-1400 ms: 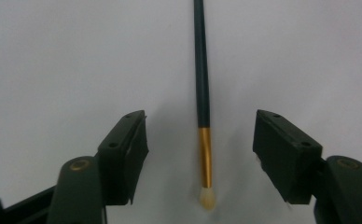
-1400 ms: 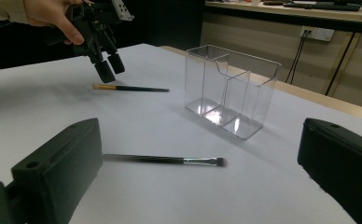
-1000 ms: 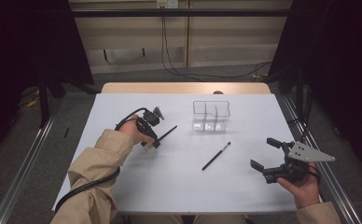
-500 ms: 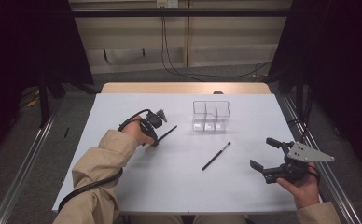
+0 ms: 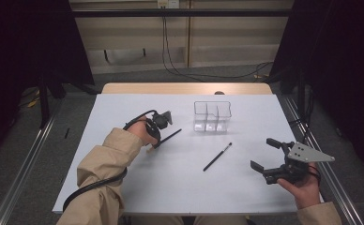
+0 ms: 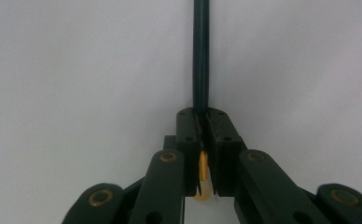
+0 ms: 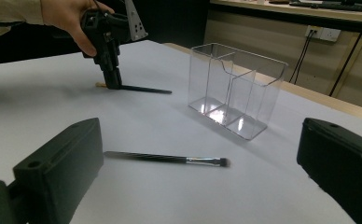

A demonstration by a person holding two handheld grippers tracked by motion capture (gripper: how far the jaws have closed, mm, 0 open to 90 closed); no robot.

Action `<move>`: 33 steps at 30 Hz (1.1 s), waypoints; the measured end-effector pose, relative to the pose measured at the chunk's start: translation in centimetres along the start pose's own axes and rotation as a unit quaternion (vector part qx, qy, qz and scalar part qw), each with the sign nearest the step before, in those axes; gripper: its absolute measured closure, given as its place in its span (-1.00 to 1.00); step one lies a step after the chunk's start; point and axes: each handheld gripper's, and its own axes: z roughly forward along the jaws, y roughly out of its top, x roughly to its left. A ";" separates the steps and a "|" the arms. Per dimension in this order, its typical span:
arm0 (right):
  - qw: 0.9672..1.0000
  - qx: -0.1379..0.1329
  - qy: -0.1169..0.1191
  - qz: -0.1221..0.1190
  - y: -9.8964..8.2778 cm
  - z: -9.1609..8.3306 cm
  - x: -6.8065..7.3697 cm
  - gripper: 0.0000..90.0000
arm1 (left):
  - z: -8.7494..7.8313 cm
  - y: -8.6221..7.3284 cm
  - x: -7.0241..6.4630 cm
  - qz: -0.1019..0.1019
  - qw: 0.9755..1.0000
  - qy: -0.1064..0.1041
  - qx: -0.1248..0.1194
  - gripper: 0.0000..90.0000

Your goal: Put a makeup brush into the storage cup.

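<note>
The pencil (image 6: 200, 56) lies flat on the white table (image 5: 138, 187), left of the middle, dark along its length with a yellowish end. I have my left gripper (image 5: 155, 142) pointing down on it: its jaws have just been closing and now pinch the pencil near the yellowish end, the pads pressed on both sides while the long dark part runs out ahead. From the right gripper view I see the pencil (image 7: 144, 88) on the tabletop under that gripper (image 7: 113, 83). Just beyond its far tip stands the clear plastic organizer (image 5: 212, 116) with 3 compartments. Nearer me, in the middle of the table, lies a thin makeup brush (image 5: 217, 156), well apart from the pencil and touching nothing. My right gripper (image 5: 267, 156) sits at the right edge, jaws spread wide with nothing between them, facing the brush (image 7: 167, 158).
</note>
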 end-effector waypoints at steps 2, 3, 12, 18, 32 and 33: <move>1.000 -0.001 0.000 0.001 0.0 0.0 0.0 -1.00 | 0.0 -0.1 0.0 0.002 1.000 0.001 -0.003 0.88; 1.000 -0.002 -0.001 0.002 0.0 0.0 0.0 -1.00 | -0.1 -0.1 -0.1 0.001 1.000 0.002 -0.006 0.88; 1.000 -0.001 -0.002 0.007 -0.1 0.0 -0.3 -1.00 | -0.5 -0.7 0.2 0.006 1.000 -0.021 -0.018 0.89; 1.000 0.000 -0.004 0.008 -0.2 -0.2 -0.4 -1.00 | -1.7 -1.2 -0.1 0.010 0.999 -0.030 -0.037 0.89; 1.000 0.011 0.007 0.010 0.0 0.5 -0.7 -1.00 | -3.5 -0.6 -2.7 0.053 0.995 -0.058 -0.062 0.89; 1.000 0.012 0.007 0.008 0.0 0.5 -0.7 -1.00 | -3.6 -0.4 -2.9 0.061 0.995 -0.058 -0.059 0.89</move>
